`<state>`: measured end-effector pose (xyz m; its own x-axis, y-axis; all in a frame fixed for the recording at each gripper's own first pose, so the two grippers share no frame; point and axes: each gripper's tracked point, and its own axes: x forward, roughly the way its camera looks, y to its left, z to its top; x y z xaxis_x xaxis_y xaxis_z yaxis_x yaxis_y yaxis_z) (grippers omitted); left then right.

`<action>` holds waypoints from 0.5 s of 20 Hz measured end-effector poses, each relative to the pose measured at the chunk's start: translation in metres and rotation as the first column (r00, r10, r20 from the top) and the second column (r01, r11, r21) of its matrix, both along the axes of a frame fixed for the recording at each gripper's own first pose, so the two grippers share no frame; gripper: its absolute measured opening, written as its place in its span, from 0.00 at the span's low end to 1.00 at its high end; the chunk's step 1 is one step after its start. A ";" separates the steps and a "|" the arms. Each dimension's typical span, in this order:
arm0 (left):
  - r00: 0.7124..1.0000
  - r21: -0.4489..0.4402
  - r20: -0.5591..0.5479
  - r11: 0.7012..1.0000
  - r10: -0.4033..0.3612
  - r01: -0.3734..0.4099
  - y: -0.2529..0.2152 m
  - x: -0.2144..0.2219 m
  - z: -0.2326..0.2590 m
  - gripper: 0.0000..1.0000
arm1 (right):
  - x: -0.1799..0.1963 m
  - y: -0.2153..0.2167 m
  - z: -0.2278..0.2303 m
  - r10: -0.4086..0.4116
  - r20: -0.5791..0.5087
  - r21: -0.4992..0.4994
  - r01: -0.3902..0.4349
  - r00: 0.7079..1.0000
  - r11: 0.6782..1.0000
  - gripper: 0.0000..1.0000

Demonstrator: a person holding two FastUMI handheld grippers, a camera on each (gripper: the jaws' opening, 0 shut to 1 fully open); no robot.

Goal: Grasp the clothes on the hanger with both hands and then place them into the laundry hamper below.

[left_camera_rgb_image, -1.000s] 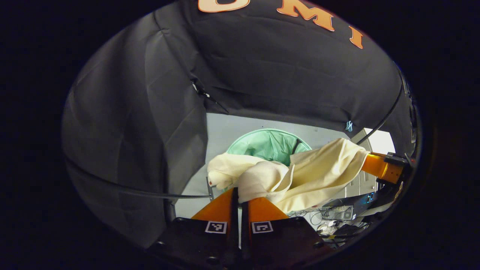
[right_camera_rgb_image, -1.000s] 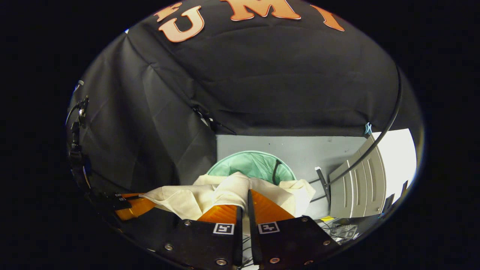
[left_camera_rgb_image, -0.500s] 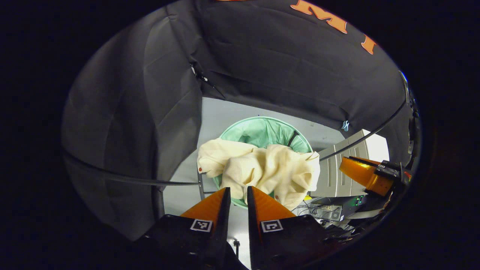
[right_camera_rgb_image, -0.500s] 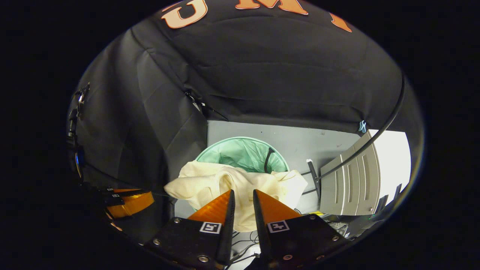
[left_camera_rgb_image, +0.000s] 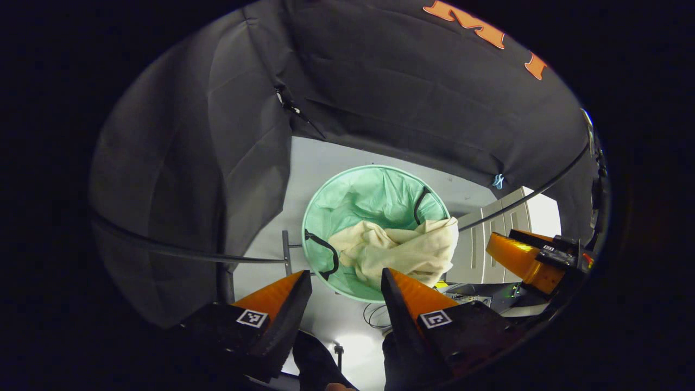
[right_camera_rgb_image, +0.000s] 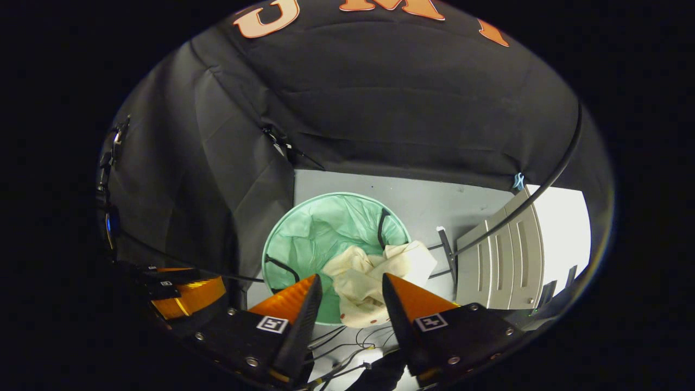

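The cream shirt (left_camera_rgb_image: 404, 251) lies in the green hamper (left_camera_rgb_image: 347, 203), one edge draped over its rim. Before finishing, that edge wants tucking inside. Above the hamper, the left hand-held gripper (left_camera_rgb_image: 345, 282) and right hand-held gripper (right_camera_rgb_image: 351, 286) hover, pointing down, fingers spread wide, empty.

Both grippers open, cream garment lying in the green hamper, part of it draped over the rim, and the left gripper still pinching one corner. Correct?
Not quite: the left gripper pinches nothing. In the left gripper view its jaws stand apart above the hamper, clear of the garment. The rest holds: right gripper open, garment in the hamper, draped over the rim.
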<state>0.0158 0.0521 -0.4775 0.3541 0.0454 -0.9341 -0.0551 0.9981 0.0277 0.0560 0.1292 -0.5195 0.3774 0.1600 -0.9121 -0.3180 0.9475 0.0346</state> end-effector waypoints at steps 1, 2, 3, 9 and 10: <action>1.000 0.004 -0.002 1.000 0.002 -0.002 0.002 -0.002 0.000 0.86 | 0.000 -0.002 0.000 -0.002 0.002 -0.007 0.002 1.000 1.000 0.80; 1.000 -0.007 -0.004 1.000 0.002 -0.002 0.000 -0.003 0.002 0.92 | -0.002 -0.003 0.003 -0.002 0.002 -0.009 0.002 1.000 1.000 0.77; 1.000 -0.004 -0.004 1.000 0.004 -0.004 -0.001 -0.008 0.003 0.94 | -0.004 -0.005 0.005 -0.003 0.003 -0.011 0.003 1.000 1.000 0.88; 0.999 0.009 0.029 1.000 0.016 -0.016 0.004 -0.022 0.023 0.96 | -0.017 -0.019 0.031 0.000 0.032 -0.045 0.002 0.999 0.999 0.94; 0.999 0.013 0.045 1.000 0.017 -0.018 0.005 -0.021 0.030 0.97 | -0.018 -0.020 0.038 0.004 0.045 -0.045 -0.002 0.999 0.999 0.94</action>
